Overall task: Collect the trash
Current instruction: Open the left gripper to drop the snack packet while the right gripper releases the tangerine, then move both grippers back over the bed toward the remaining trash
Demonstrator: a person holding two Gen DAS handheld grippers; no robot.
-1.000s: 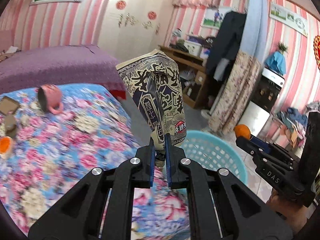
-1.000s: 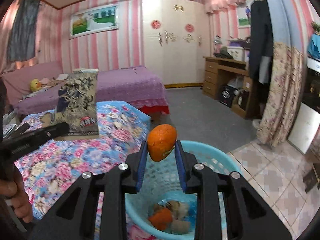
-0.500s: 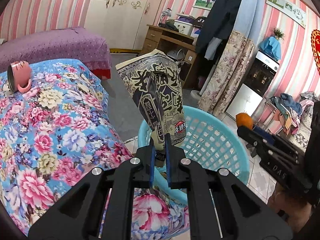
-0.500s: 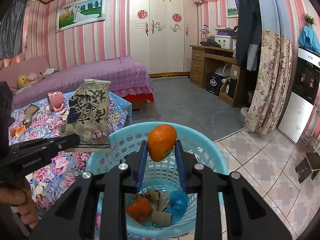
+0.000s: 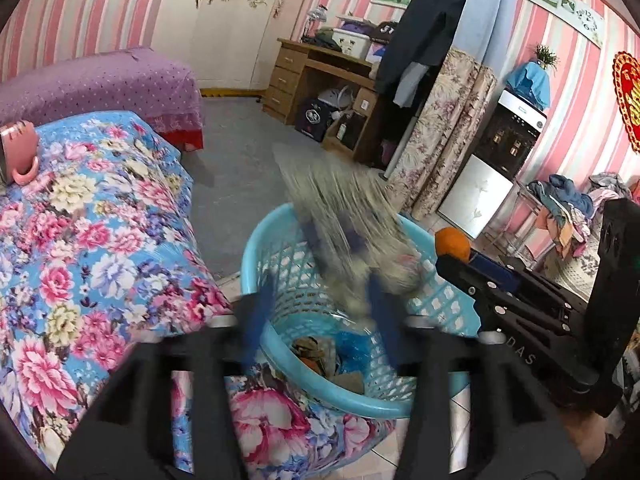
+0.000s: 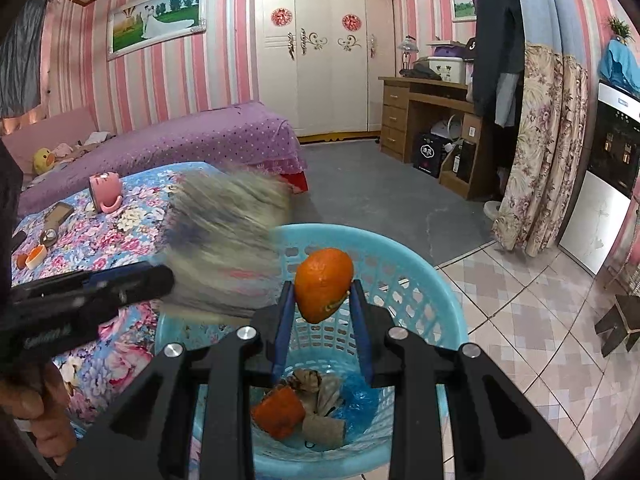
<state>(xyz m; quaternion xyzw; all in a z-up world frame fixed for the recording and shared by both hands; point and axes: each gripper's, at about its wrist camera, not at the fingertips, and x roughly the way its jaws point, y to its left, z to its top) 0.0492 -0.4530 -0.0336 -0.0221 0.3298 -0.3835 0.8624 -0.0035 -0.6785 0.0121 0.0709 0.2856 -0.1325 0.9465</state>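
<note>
My left gripper hangs over the light blue basket, its jaws opening. The patterned snack bag is a blur between and above the blue pads, tipping toward the basket, and the pads no longer press on it. In the right wrist view the same bag smears beside the left gripper. My right gripper is shut on an orange above the basket. Peel, paper scraps and blue plastic lie at the basket's bottom.
The floral-cloth table sits left of the basket and carries a tipped pink mug and small items. A purple bed, a wooden desk and a water dispenser stand beyond. A hand grips the left tool.
The left jaws have spread apart and the snack bag has slipped out of their hold, blurring downward toward the basket. The right gripper and its orange have barely shifted.
</note>
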